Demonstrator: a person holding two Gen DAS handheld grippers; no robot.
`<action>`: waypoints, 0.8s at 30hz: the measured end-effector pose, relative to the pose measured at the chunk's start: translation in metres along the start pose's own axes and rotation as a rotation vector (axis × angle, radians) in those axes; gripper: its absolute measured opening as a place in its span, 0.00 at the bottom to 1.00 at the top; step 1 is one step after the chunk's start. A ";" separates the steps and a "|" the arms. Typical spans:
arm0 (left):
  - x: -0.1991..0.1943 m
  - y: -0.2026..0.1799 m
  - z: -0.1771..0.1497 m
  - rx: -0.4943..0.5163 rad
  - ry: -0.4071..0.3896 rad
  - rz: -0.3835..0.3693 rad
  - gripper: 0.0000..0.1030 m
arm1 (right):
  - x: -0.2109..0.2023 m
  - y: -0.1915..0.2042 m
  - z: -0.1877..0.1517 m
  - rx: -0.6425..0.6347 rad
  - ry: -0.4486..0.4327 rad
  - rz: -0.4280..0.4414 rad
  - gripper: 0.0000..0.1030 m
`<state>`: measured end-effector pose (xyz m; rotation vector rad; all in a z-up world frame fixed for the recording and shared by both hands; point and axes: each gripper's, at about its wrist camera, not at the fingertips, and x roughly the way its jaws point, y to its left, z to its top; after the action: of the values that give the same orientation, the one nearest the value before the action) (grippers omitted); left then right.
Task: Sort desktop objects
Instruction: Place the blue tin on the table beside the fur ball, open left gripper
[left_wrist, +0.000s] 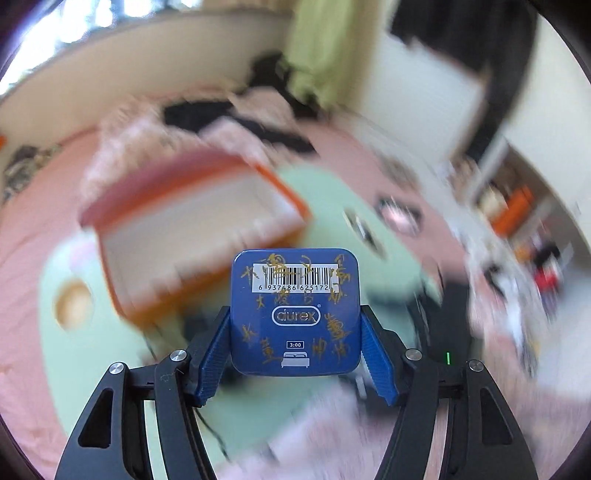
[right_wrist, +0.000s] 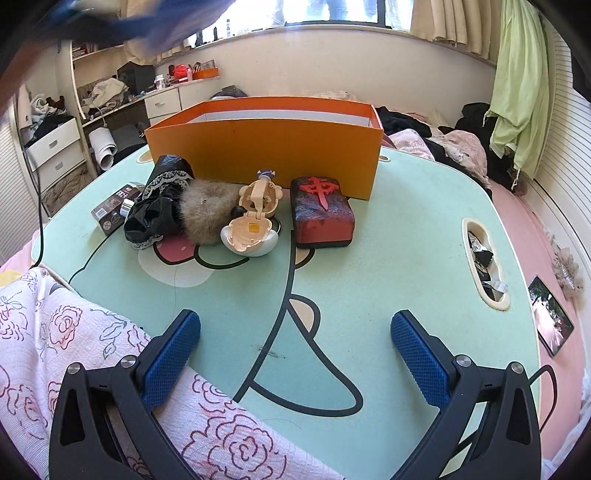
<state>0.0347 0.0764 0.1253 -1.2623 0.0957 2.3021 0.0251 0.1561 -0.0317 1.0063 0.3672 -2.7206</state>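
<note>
The left claw (left_wrist: 295, 332) is clamped on a blue tin (left_wrist: 294, 312), its blue pads pressed against the tin's two sides, so the tin stands upright between them with its barcode label at the top and gold writing scattered over its face. Behind the tin, from about 9 to 12 o'clock in the left wrist view, the orange box (left_wrist: 192, 236) shows its white inside, badly blurred, and it sits on the mint-green table (left_wrist: 388, 266); everything else in that view is smeared. The right claw (right_wrist: 295, 354) hangs with its fingers spread wide apart and nothing between them, low over the near edge of the same table (right_wrist: 406, 236), with a floral cloth (right_wrist: 74, 332) under its left finger. In the right wrist view the orange box (right_wrist: 266, 144) stands at 12 o'clock, well beyond the claw. Just in front of it, a red and black block (right_wrist: 321, 212) with a red character on top lies at about 12 o'clock, and toward 11 o'clock sit an open cream toy (right_wrist: 255, 218), a tuft of brown fur (right_wrist: 207, 210), a black lace-trimmed bundle (right_wrist: 159, 206) and a small dark packet (right_wrist: 112, 212), crowded together and touching. At 3 o'clock a phone (right_wrist: 550, 319) lies on the pink bedding beside the table.
</note>
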 end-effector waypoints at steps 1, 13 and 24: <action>0.009 -0.005 -0.015 0.022 0.041 -0.022 0.63 | 0.000 0.000 0.000 0.000 0.000 0.000 1.00; 0.088 0.041 -0.023 -0.081 0.116 0.073 0.64 | 0.000 0.001 0.000 0.003 0.001 -0.004 1.00; 0.020 0.025 -0.089 0.029 -0.134 0.285 0.93 | 0.001 0.001 0.000 0.005 0.003 -0.007 1.00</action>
<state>0.0828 0.0362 0.0542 -1.1378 0.2771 2.6098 0.0246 0.1548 -0.0325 1.0122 0.3648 -2.7278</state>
